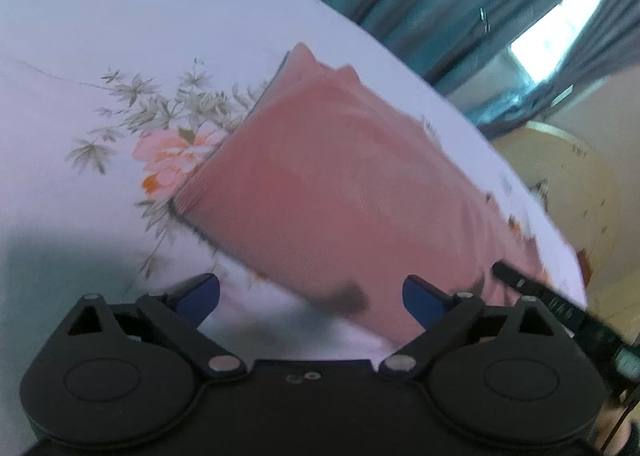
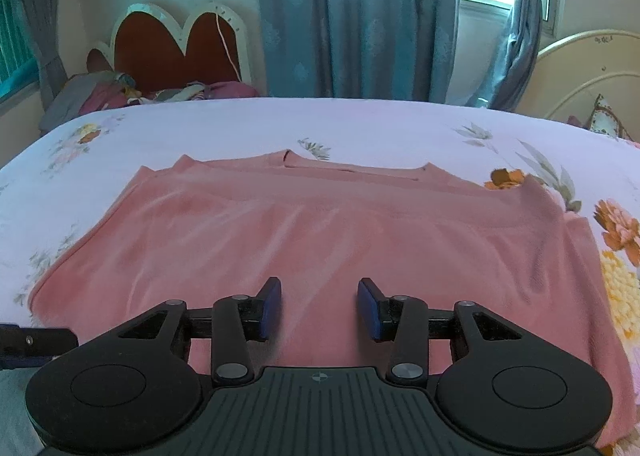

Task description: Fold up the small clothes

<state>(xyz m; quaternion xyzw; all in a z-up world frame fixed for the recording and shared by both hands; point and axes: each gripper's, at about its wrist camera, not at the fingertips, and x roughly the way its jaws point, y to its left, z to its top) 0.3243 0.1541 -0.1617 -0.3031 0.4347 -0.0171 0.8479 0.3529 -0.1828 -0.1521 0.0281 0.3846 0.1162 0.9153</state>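
A pink garment (image 2: 320,232) lies spread flat on the floral bed sheet (image 2: 360,124), partly folded, with its neckline at the far side. In the left wrist view the garment (image 1: 332,192) lies ahead and to the right. My left gripper (image 1: 310,298) is wide open and empty, just above the garment's near corner. My right gripper (image 2: 319,306) is open and empty, low over the garment's near edge. A black part of the right gripper (image 1: 560,304) shows at the right of the left wrist view.
The bed's far edge runs below blue curtains (image 2: 352,16). A heart-shaped headboard (image 2: 176,48) with a pile of clothes (image 2: 120,92) stands at the far left. A cream headboard (image 2: 592,68) stands at the right.
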